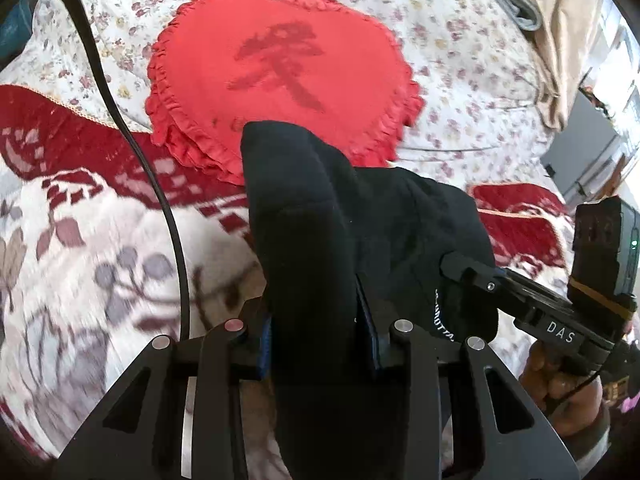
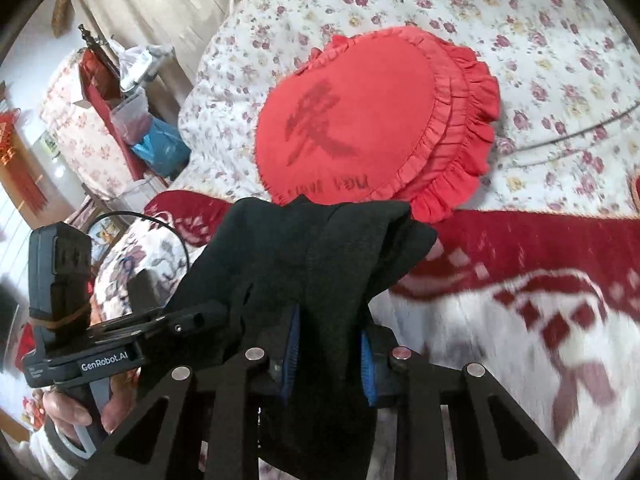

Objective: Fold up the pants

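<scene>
While both tools are clamped on the black pants (image 1: pixel 316 240), you carry them bunched above the bed (image 1: pixel 460 80), in front of the red heart-shaped pillow (image 1: pixel 280 68). The left tool (image 1: pixel 316 344) pinches a thick fold between its blue pads; the right tool (image 2: pixel 328 360) does the same beside it. The cloth looks soft, limp and light, so it will likely sag and crumple wherever unsupported. You would do best to hold it at 2 well-separated corners of an edge, letting it hang flat before laying it on the patterned blanket (image 2: pixel 540 320).
</scene>
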Tool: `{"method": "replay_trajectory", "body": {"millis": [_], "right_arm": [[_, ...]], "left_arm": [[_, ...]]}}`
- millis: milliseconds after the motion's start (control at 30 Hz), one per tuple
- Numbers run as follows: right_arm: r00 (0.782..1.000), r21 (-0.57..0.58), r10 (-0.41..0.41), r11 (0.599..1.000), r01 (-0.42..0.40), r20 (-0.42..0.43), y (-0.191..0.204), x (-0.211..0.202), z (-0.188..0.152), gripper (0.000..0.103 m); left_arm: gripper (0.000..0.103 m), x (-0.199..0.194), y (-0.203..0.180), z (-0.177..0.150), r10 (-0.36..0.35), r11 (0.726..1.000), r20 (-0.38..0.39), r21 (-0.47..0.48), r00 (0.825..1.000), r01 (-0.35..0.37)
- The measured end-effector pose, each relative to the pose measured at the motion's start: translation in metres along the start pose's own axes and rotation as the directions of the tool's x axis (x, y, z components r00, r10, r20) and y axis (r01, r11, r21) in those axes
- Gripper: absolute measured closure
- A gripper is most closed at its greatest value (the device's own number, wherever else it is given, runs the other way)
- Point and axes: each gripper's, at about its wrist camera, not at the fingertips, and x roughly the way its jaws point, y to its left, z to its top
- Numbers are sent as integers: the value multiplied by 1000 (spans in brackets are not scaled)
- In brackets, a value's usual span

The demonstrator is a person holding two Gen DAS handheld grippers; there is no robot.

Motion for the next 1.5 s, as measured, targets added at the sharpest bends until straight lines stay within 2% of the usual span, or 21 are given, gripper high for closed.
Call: {"method": "replay_trajectory", "body": {"millis": [33, 100, 133, 167, 200, 267, 333, 433, 533, 633, 667, 700, 800, 900, 1067, 1233, 1500], "right_arm": [[1000, -7, -16, 1000, 16, -21, -3, 12, 1, 78], [991, -10, -97, 995, 96, -97, -14, 42, -2, 74], [978, -16, -146, 989, 145, -147, -19, 54, -8, 70], [974, -23, -165, 986, 163, -154, -21, 56, -13, 60], [977, -24, -160, 987, 159, -138, -20, 51, -14, 57], [974, -51, -189, 982, 184, -126, -15, 36, -14, 57], [972, -73, -210, 976, 203, -107, -8, 22, -11, 57], [990, -111, -123, 987, 115, -68, 13, 4, -5, 57], [991, -153, -97, 985, 82, -90, 26, 9, -15, 57], [967, -195, -192, 968, 159, -168, 24, 38, -42, 60], [967, -202, -213, 962, 183, -140, 22, 41, -49, 60], [970, -199, -212, 962, 186, -118, 23, 38, -50, 60], [970, -182, -207, 966, 183, -125, 28, 29, -41, 60], [976, -155, -205, 969, 192, -75, 34, 13, -34, 57], [976, -142, -216, 968, 208, -42, 45, -1, -35, 53], [974, -128, -223, 967, 219, -25, 51, -15, -35, 52], [977, -143, -213, 967, 211, 1, 65, -29, -36, 48]], "left_arm": [[68, 10, 4, 1, 18, 1000, -15, 4, 1000, -18], [60, 37, 16, -2, 74, 997, -93, 2, 993, -74], [49, 44, 22, -5, 99, 995, -118, -1, 988, -100], [46, 45, 27, -8, 109, 994, -114, -11, 987, -111], [44, 41, 29, -10, 108, 994, -103, -16, 989, -110], [44, 30, 31, -10, 118, 993, -91, -9, 989, -119], [44, 17, 29, -11, 160, 987, -72, 6, 985, -160], [44, 3, 21, -19, 185, 982, -36, 35, 982, -184], [44, 4, 17, -30, 216, 976, -12, 33, 976, -216], [43, 15, 15, -40, 238, 971, -7, 24, 971, -238], [43, 18, 13, -42, 242, 970, -9, 26, 970, -241], [43, 19, 12, -42, 252, 967, -1, 29, 968, -252], [43, 12, 5, -42, 281, 959, 29, 41, 959, -282], [43, 3, 1, -42, 287, 957, 50, 32, 957, -289], [43, -15, -9, -47, 340, 937, 102, 53, 935, -346], [43, -39, -12, -52, 334, 940, 140, 21, 932, -340], [43, -71, -15, -54, 353, 933, 193, 0, 916, -359]]}}
